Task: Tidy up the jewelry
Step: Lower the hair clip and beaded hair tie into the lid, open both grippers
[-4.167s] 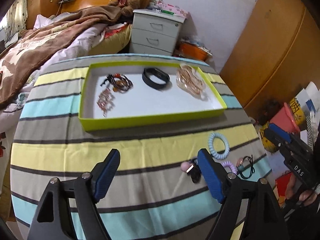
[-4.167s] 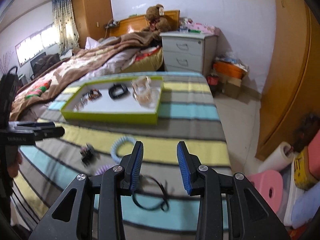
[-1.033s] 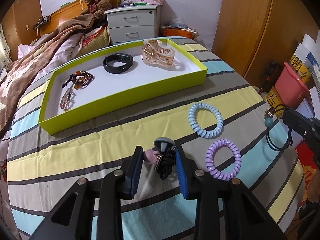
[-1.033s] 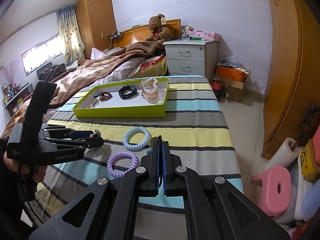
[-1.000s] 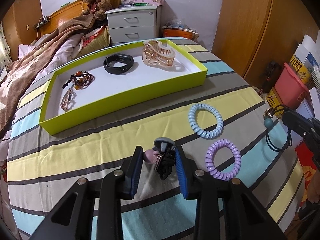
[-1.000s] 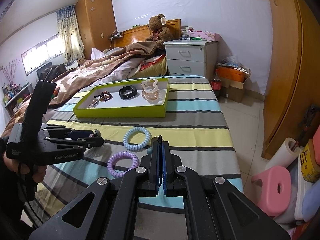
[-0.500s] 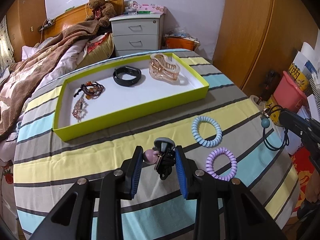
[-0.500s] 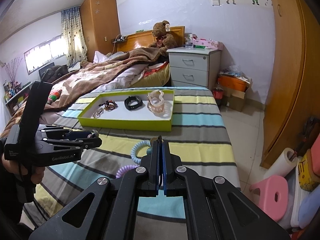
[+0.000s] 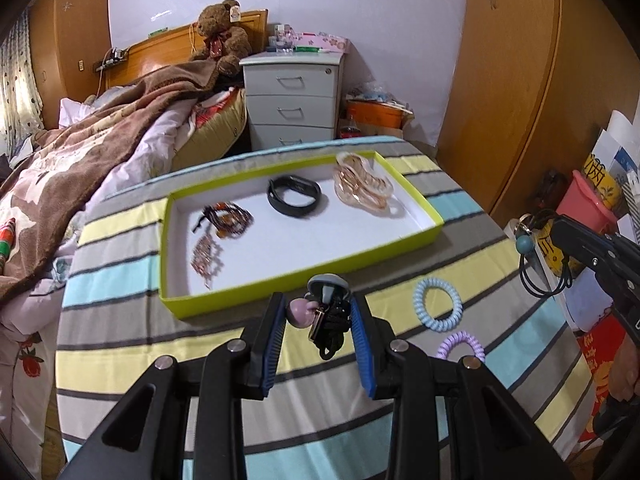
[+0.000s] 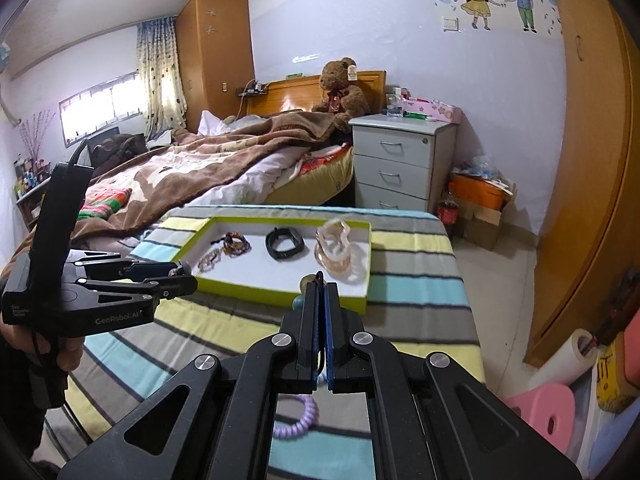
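Hovering near the tray [image 9: 304,276] rim, both grippers carry accessories.

"GenRobot.AI", seemingly, on the left claw [image 10: 182,276] body

The left hand-held gripper [image 9: 318,320] pinches a mushroom-charm hair tie [image 9: 323,312] above the striped table [image 9: 120,344].

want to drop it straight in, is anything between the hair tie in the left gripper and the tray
Only the tray's near wall. The left gripper holds the hair tie just short of it, apparently above its rim.
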